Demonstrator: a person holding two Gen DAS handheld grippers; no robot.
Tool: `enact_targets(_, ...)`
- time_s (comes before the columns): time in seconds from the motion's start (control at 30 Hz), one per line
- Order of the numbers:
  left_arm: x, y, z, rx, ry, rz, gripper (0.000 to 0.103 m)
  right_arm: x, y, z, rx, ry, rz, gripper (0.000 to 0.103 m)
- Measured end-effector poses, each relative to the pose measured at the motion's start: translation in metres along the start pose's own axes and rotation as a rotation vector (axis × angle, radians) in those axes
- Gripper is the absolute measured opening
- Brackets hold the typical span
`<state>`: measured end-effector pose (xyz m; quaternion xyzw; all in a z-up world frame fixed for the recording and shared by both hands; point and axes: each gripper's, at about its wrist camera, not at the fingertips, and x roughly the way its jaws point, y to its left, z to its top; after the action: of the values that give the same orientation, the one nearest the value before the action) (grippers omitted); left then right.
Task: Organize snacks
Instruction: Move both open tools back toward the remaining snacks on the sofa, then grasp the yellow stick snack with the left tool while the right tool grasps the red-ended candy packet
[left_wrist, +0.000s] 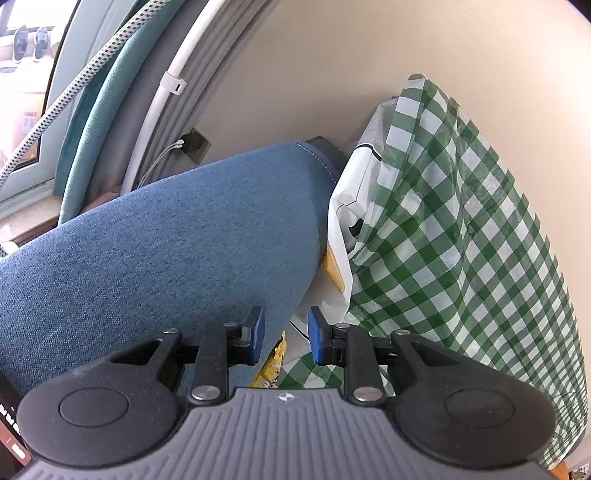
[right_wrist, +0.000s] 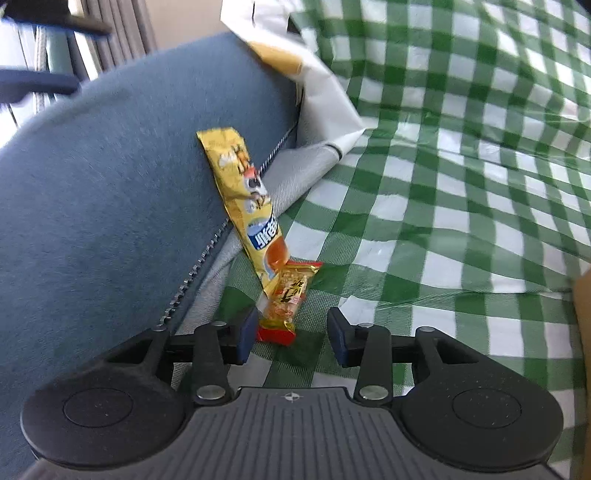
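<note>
Left claw (left_wrist: 284, 338) tilts downward, jaws narrowly parted; right claw (right_wrist: 291, 334) tilts downward, jaws wider.

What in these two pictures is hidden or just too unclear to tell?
- Long yellow snack packet, right wrist view: blurred, so its print cannot be read. In the left wrist view only a scrap shows, behind the left gripper.
- Small red and orange packet, right wrist view: its near end sits between the right gripper's open fingers; label illegible.
- White bag, left wrist view: contents covered by the blue cushion and green checked cloth.
</note>
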<state>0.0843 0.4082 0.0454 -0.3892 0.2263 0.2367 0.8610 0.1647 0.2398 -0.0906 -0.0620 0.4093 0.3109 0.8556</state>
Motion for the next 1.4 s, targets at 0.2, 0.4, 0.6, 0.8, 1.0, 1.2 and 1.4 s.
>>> enact_targets(0.2,0.001,-0.002,-0.001,0.018,-0.006,0.016,0.027,-0.002,0.000,0.000,-0.022,-0.030,0.042,0.015)
enact_targets(0.4,0.009,-0.024,-0.018,0.148,0.053,0.000,0.027,-0.057,-0.026,-0.021,-0.016,-0.073,0.008,0.014)
enact_targets(0.6,0.038,-0.056,-0.068,0.291,0.129,0.127,0.037,-0.123,-0.055,-0.075,-0.070,-0.051,-0.028,0.015)
enact_targets(0.8,0.075,-0.069,-0.106,0.356,0.132,0.267,0.062,-0.162,-0.081,-0.130,-0.115,0.007,-0.008,0.015)
enact_targets(1.0,0.113,-0.068,-0.122,0.443,0.081,0.388,0.059,-0.160,-0.097,-0.149,-0.063,0.057,0.027,0.015)
enact_targets(1.2,0.131,-0.059,-0.116,0.466,0.066,0.426,0.013,-0.161,-0.093,-0.152,-0.084,0.057,0.048,0.015)
enact_targets(1.4,0.097,-0.069,-0.113,0.505,0.098,0.288,0.012,-0.160,-0.096,-0.149,-0.066,0.065,0.057,0.015)
